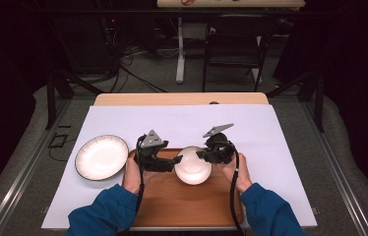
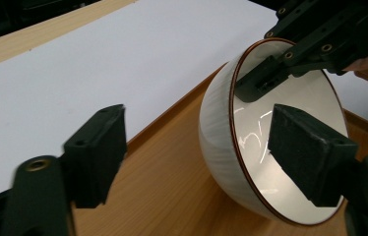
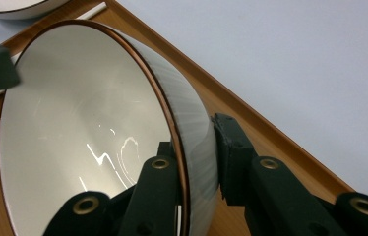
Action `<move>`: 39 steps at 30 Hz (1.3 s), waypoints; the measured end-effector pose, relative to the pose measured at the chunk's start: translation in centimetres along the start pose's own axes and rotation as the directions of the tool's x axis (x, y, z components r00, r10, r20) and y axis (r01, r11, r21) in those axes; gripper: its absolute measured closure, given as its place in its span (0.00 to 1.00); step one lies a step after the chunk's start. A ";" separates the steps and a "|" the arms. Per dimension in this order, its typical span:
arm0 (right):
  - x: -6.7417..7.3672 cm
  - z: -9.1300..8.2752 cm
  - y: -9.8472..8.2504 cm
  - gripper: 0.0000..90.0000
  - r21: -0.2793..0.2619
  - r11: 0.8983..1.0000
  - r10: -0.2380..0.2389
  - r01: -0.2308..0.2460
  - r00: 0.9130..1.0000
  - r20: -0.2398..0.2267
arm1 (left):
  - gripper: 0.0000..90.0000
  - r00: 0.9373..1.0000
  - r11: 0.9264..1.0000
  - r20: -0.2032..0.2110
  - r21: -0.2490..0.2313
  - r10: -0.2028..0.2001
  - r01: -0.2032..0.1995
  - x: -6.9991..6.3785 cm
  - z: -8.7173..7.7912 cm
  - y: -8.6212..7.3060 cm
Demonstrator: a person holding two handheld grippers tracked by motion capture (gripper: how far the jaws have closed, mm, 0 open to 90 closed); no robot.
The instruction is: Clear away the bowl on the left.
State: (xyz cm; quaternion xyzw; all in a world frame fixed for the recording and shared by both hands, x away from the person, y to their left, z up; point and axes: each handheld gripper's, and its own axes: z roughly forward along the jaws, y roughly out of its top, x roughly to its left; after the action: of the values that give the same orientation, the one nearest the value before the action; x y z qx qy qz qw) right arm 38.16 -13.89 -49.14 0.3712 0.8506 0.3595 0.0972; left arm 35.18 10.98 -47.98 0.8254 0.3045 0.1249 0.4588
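A white bowl [image 1: 193,167] with a brown rim hangs tilted over the far part of a wooden tray [image 1: 187,206]. My right gripper [image 1: 202,155] is shut on the bowl's right rim. In the right gripper view one jaw lies inside the bowl [image 3: 74,123] and the other presses its ribbed outer wall, with the gripper [image 3: 197,142] clamped on that wall. My left gripper [image 1: 176,160] stands open at the bowl's left side. In the left gripper view its jaws [image 2: 199,132] straddle the bowl's wall [image 2: 221,123] without touching it, and the right gripper [image 2: 270,78] grips the far rim.
A white plate [image 1: 102,157] with a dark rim lies on the white mat [image 1: 172,123] left of the tray. The tray's raised edge [image 3: 251,118] runs just behind the bowl. Beyond the table stand a chair and cables on the floor.
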 end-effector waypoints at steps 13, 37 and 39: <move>-0.8 -0.6 -0.2 0.88 0.005 1.000 0.013 -0.013 1.000 0.023 | 0.11 0.999 1.000 -0.044 0.021 0.021 -0.020 0.3 -2.3 -1.1; -2.5 -1.6 -0.5 0.89 0.016 0.999 0.044 -0.045 0.996 0.074 | 0.04 0.987 0.998 -0.155 0.063 0.039 -0.030 0.6 -6.3 -3.5; -2.9 -1.5 -0.6 0.89 0.019 0.998 0.059 -0.060 0.995 0.080 | 0.04 0.986 0.997 -0.162 0.068 0.041 -0.030 0.6 -6.4 -3.6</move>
State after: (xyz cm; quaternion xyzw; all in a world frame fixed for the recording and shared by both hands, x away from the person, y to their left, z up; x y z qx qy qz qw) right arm 39.23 -17.04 -48.75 0.4114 0.8384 0.3380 0.1163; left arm 31.18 17.12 -47.52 0.8323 0.3304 0.1901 0.4026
